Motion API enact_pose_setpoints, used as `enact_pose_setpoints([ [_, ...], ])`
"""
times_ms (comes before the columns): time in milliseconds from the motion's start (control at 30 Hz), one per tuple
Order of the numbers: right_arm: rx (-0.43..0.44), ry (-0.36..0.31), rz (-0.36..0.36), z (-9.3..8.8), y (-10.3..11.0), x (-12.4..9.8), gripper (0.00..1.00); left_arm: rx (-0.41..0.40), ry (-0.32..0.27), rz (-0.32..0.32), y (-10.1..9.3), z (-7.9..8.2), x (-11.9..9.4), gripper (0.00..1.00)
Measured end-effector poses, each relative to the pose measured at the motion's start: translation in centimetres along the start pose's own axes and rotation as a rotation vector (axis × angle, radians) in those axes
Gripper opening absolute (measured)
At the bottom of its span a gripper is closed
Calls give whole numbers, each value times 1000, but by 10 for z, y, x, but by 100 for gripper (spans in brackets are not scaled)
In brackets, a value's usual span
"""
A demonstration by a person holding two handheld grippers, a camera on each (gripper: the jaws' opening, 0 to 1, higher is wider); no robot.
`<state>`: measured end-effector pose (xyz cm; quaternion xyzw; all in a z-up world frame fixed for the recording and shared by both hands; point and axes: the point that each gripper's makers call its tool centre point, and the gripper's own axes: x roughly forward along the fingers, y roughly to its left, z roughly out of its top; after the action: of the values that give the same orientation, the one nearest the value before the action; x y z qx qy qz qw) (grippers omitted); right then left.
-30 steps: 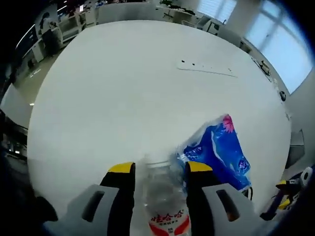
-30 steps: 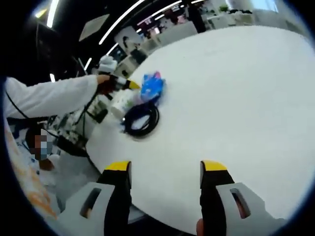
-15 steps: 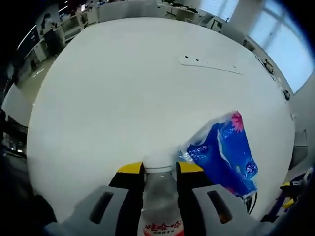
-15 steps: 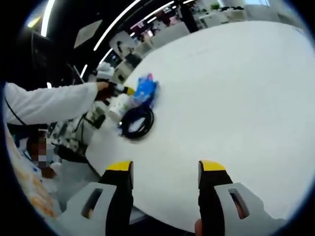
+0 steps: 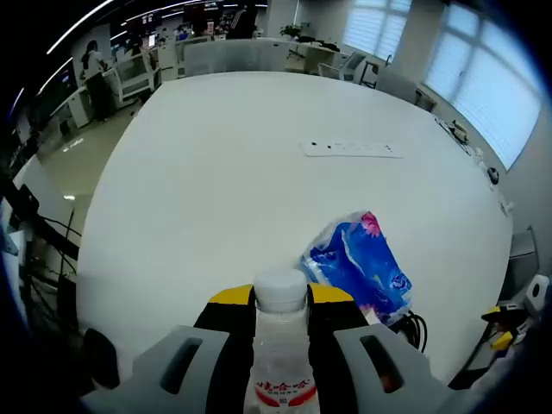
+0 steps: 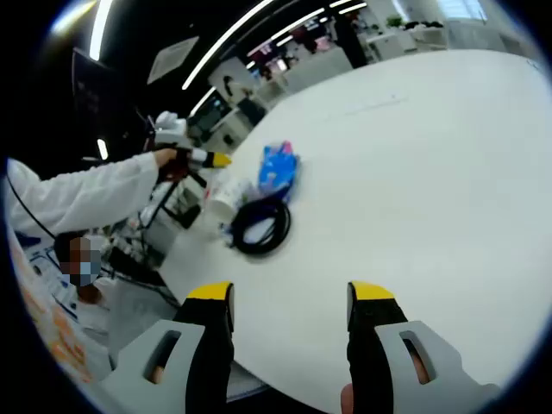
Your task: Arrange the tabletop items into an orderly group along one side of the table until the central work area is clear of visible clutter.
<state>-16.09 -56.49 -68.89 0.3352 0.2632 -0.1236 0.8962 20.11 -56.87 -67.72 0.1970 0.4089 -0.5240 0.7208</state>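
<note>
Lifted since earlier, one water bottle (image 5: 280,345) between left gripper (image 5: 280,297) jaws

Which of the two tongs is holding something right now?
The left tongs, shut on the clear water bottle; the right tongs stand open over bare white table.

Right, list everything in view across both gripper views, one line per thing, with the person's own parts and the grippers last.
table: one, white, large and rounded, under all the items
water bottle: one, clear with white cap and red-and-white label, between the left gripper's jaws
tissue pack: one, blue with a pink flower, lying on the table right of the bottle
cable coil: one, black, on the table next to the tissue pack
power strip: one, white, flat on the far part of the table
sleeve: one, white, reaching to the left gripper
left gripper: one, black and yellow, shut on the bottle
right gripper: one, black and yellow, open, above the table edge
</note>
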Motion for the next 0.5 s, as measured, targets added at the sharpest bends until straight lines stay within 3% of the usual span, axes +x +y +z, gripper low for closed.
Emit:
enact_pose_setpoints([
  [233, -47, -12, 20, 3, 4, -8, 51, -10, -88, 5, -1, -3, -46, 20],
  [500, -52, -24, 32, -4, 6, -21, 50, -12, -163, 15, 0, -17, -77, 20],
])
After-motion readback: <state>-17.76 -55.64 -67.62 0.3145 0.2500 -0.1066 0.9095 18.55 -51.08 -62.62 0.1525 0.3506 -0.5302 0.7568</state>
